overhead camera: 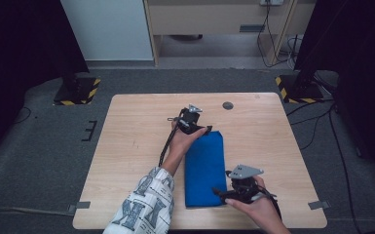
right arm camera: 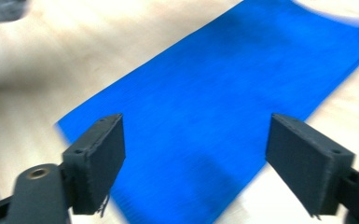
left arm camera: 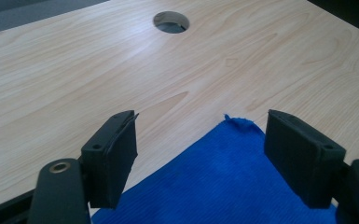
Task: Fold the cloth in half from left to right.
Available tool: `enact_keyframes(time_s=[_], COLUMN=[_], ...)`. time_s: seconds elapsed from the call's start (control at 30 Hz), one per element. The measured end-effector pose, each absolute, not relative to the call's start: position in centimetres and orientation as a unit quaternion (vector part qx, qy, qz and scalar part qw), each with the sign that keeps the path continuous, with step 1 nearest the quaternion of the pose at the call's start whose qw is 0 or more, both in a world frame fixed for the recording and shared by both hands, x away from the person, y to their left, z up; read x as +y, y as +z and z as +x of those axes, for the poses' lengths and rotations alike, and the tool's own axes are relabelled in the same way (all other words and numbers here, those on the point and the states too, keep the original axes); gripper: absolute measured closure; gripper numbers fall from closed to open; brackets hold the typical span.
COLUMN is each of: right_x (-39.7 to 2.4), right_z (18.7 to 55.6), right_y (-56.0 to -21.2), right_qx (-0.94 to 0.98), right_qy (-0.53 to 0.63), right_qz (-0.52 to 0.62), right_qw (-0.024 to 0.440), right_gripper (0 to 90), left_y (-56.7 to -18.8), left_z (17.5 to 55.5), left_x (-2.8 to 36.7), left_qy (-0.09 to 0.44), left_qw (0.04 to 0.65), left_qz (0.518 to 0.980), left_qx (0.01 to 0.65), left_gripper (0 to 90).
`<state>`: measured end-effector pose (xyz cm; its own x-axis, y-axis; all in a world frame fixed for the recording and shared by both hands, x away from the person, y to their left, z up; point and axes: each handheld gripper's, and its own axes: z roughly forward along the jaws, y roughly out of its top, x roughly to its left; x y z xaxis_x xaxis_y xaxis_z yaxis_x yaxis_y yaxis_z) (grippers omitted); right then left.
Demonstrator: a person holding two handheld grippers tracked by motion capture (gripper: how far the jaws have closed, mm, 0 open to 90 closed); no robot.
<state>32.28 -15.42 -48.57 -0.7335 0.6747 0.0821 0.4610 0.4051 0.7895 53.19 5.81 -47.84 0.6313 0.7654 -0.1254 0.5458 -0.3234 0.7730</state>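
Observation:
A blue cloth (overhead camera: 203,168), folded into a long strip, lies flat on the wooden table (overhead camera: 136,146), running from the near edge toward the middle. My left gripper (overhead camera: 205,129) hovers at the strip's far end. In the left gripper view it (left arm camera: 200,135) is open, with the cloth's far corner (left arm camera: 224,182) below and between the jaws, untouched. My right gripper (overhead camera: 220,192) sits at the strip's near right edge, pointing left. In the right gripper view it (right arm camera: 196,144) stands wide open above the blurred cloth (right arm camera: 224,93), holding nothing.
A round cable hole (overhead camera: 228,105) (left arm camera: 170,22) lies in the tabletop beyond the left gripper. Black stands with striped bases rest on the floor at the back left (overhead camera: 78,90) and back right (overhead camera: 297,90). Bare wood stretches to both sides of the cloth.

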Motion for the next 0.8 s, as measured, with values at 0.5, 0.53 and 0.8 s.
enact_keyframes(time_s=[0.5,0.53,0.8], right_x=[-14.5,-14.5,-14.4], right_z=[47.9,48.6,52.2], right_y=[-51.1,-51.3,-53.3], right_qx=[0.805,0.803,0.800], right_qy=[0.385,0.382,0.369], right_qz=[0.419,0.424,0.448], right_qw=[0.169,0.170,0.152], right_gripper=[45.8,45.7,43.6], left_y=[-51.6,-51.7,-52.5], left_z=[54.3,54.3,54.4], left_x=[9.5,9.6,9.9], left_qy=[0.125,0.122,0.115], left_qw=[0.366,0.365,0.352], left_qz=[0.816,0.816,0.822], left_qx=[0.430,0.431,0.432], left_gripper=[37.0,36.9,39.6])
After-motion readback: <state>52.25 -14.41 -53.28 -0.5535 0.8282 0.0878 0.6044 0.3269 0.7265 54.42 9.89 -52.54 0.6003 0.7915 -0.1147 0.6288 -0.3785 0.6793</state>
